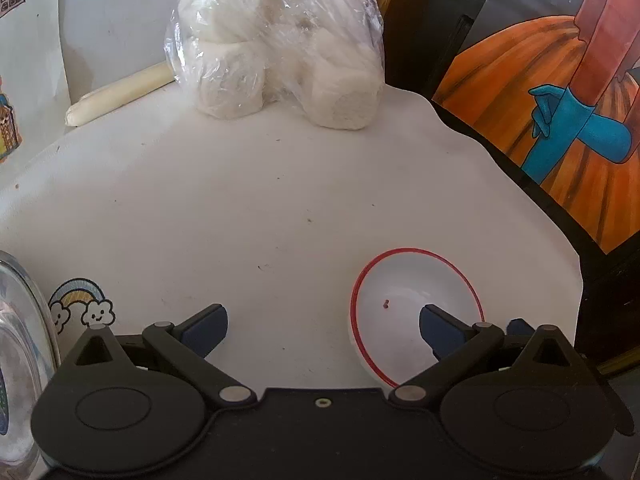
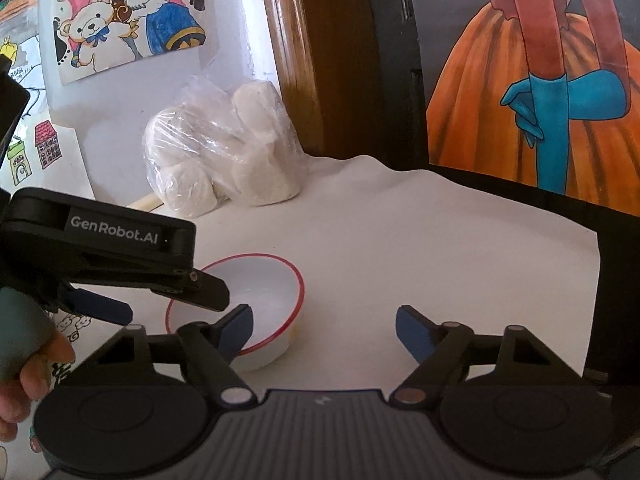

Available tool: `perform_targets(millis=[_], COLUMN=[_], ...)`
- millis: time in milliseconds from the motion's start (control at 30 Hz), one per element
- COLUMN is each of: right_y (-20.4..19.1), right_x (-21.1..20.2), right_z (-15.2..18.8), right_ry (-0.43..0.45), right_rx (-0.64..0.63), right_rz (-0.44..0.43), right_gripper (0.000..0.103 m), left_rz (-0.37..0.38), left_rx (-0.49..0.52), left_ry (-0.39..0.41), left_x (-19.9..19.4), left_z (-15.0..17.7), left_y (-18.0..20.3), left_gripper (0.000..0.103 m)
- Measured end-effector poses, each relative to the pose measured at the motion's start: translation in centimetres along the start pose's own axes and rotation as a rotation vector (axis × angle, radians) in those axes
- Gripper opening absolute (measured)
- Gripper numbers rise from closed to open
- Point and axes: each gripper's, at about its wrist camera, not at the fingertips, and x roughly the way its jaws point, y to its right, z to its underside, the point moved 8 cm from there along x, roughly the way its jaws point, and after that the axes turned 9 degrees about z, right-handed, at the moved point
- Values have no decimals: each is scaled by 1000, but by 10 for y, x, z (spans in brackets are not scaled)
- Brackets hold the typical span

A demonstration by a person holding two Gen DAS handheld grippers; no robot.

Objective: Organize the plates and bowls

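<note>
**Left wrist view: small red-rimmed bowl below wide-open jaws**

Largest first: white table cloth [image 1: 240, 200], matte, soft, a little wrinkled at the far right edge, dotted with small crumbs. Behind it on the right, a flat painted picture [image 1: 560, 100] in orange and blue, leaning upright. At the far side, a clear plastic bag [image 1: 276, 40] of white, chalky-looking lumps, crinkled and shiny, with a pale rolled stick [image 1: 120, 96] just to its left. At the near left edge, part of a transparent glass dish [image 1: 16, 340], round and reflective; probably heavy and breakable.

Then the task's thing: one white bowl [image 1: 404, 280] with a thin red rim, upright on the cloth at the near right, well apart from the bag. Smooth, glossy, round, with a fairly deep wall. Judged light and stiff, maybe ceramic or melamine; cannot tell which. Slippery on the glaze, so best taken at the rim, one finger inside and one outside the wall, with a gentle squeeze. Risk of tipping or chipping if pinched too near the lip.

Left gripper [image 1: 323, 316]: jaws spread wide, holding nothing, right finger over the inside of the bowl, left finger over bare cloth. Right gripper [image 2: 324, 314]: also apart and empty, left finger at the near rim of the bowl [image 2: 260, 284], right finger over cloth.

Smallest: a dark red speck [image 1: 386, 304] on the bowl's floor.
</note>
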Motion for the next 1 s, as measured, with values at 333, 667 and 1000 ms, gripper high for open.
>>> perform_targets(millis=[333, 667, 1000], right_y=[-8, -13, -14], right_x=[-1, 0, 1], right_z=[2, 2, 3], right_ry=[-4, -22, -38], right_rx=[9, 33, 77], right_rz=[-46, -87, -118], right_gripper=[64, 44, 36], left_rz=[29, 31, 64], left_rx=[2, -5, -15], left_ry=[7, -11, -30], left_x=[-2, 1, 2], left_z=[1, 4, 7], left_y=[4, 6, 7], left_gripper=[86, 58, 24])
